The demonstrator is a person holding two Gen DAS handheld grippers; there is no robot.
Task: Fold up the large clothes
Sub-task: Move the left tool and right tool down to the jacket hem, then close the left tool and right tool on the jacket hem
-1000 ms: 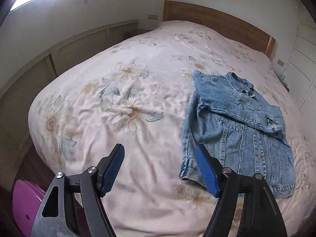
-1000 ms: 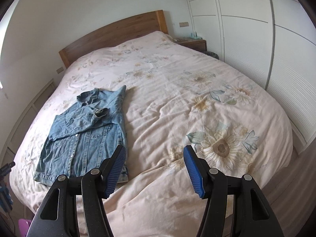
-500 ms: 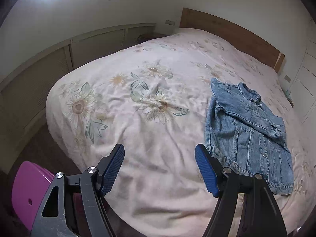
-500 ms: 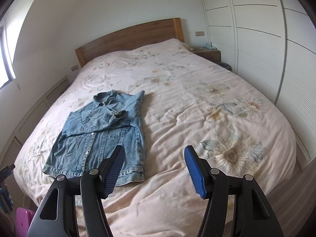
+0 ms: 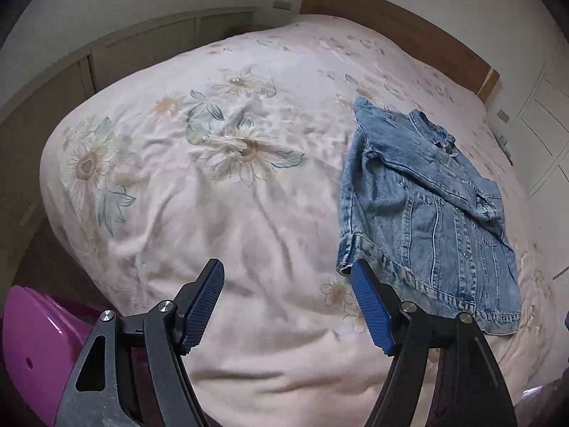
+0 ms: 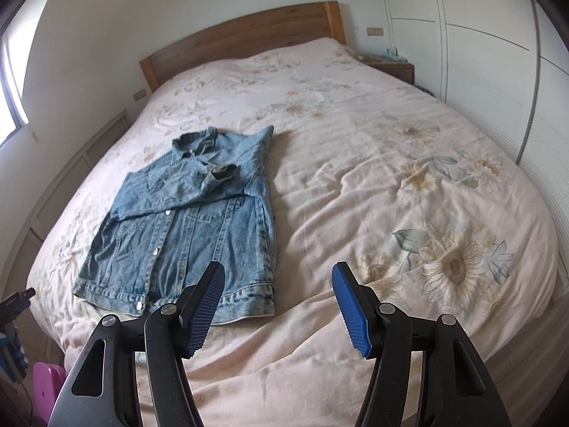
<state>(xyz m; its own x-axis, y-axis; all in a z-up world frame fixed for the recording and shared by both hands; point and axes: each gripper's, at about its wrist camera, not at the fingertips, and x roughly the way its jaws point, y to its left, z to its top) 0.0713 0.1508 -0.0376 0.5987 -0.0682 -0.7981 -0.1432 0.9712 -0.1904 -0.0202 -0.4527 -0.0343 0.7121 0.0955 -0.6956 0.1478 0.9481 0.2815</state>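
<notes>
A blue denim jacket (image 5: 430,206) lies flat on the bed with its front up, both sleeves folded across the chest and its hem towards me. It also shows in the right wrist view (image 6: 192,220), left of centre. My left gripper (image 5: 288,306) is open and empty, held above the bed's near edge to the left of the jacket's hem. My right gripper (image 6: 279,306) is open and empty, held above the bed's foot to the right of the hem.
The bed (image 6: 391,163) has a pale floral cover and a wooden headboard (image 6: 249,35). A purple plastic object (image 5: 32,341) stands on the floor at the left. White wardrobe doors (image 6: 498,53) line the right side, low cabinets (image 5: 106,57) the left.
Both grippers have swung so the jacket sits nearer in view. The left wrist view has tilted down and closer to the bed. Both stay open and empty.
</notes>
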